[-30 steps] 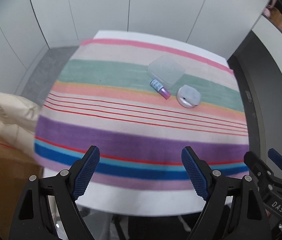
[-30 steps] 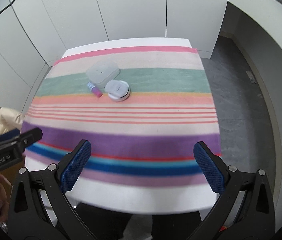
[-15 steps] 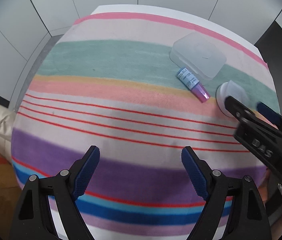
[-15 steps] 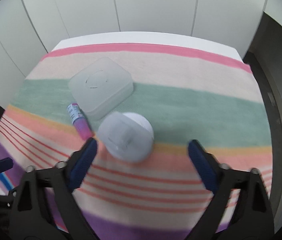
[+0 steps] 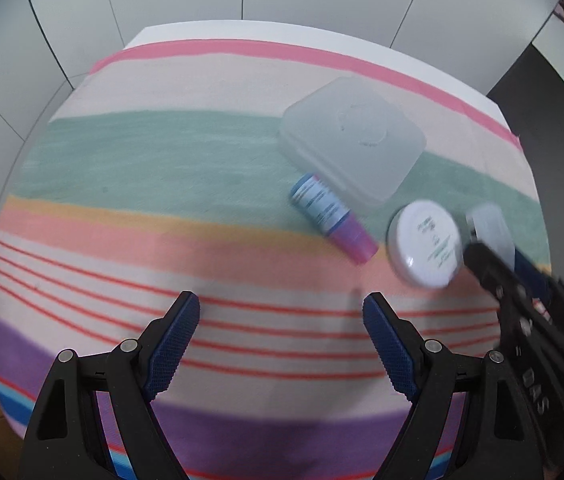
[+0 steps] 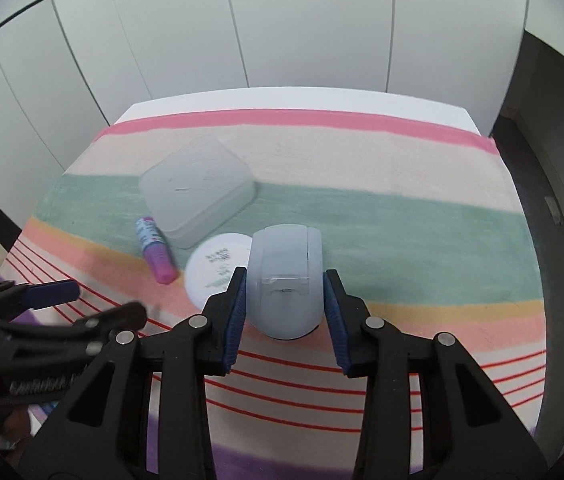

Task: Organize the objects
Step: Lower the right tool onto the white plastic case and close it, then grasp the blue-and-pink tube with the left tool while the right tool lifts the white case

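Observation:
A round white container with a translucent flip lid sits tilted between the fingers of my right gripper, which is shut on it; its white labelled face shows in the left wrist view. A small blue-and-pink tube lies on the striped cloth beside it. A translucent lidded box lies just behind the tube. My left gripper is open and empty, low over the red stripes, left of the round container.
The striped cloth covers a white table set against white wall panels. A dark floor strip lies to the right. The right gripper's arm shows at the right of the left wrist view.
Both grippers have moved forward over the table. My right gripper closed on the round container and tipped it up on its edge. The left gripper stayed open.

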